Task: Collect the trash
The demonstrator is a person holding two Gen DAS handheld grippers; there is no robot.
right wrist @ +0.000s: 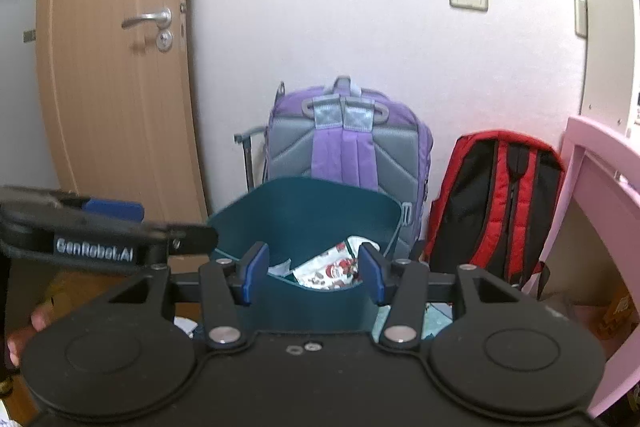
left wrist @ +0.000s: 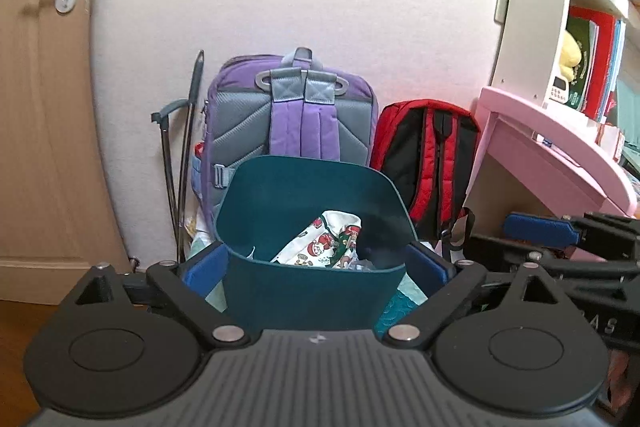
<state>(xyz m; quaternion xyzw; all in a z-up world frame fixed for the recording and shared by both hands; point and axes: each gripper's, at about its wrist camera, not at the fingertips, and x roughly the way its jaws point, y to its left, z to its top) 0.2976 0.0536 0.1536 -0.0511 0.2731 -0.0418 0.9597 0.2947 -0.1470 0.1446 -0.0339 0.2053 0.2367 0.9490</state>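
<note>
I am looking along both grippers at a dark teal bin (left wrist: 316,227) standing on the floor in the lower middle of each frame. Inside it lies crumpled trash (left wrist: 324,243): white wrapping printed with red and green festive figures, with paler scraps around it.

In the left wrist view, my left gripper (left wrist: 316,265) fills the bottom of the frame. Its blue-padded fingers (left wrist: 204,273) stand wide apart, one on either side of the bin's near wall, and they hold nothing. The trash sits beyond and between the fingers, down inside the bin, apart from the pads. At the right edge of this frame the other gripper shows from the side, with a blue pad and black frame.

In the right wrist view, my right gripper (right wrist: 312,271) is also parted, though its gap looks narrower. Its blue pads (right wrist: 256,277) frame the bin's near rim, and the trash shows in the gap between them, farther back and inside the bin. Nothing is gripped. The left gripper's black arm crosses the middle left of this frame, and part of a hand (right wrist: 24,335) shows at the lower left edge.

Behind the bin, a purple and grey backpack (left wrist: 292,111) leans on the white wall, with a red and black backpack (left wrist: 432,163) to its right. A wooden door (left wrist: 44,87) fills the left, and a pink desk (left wrist: 552,143) sits at the right.
</note>
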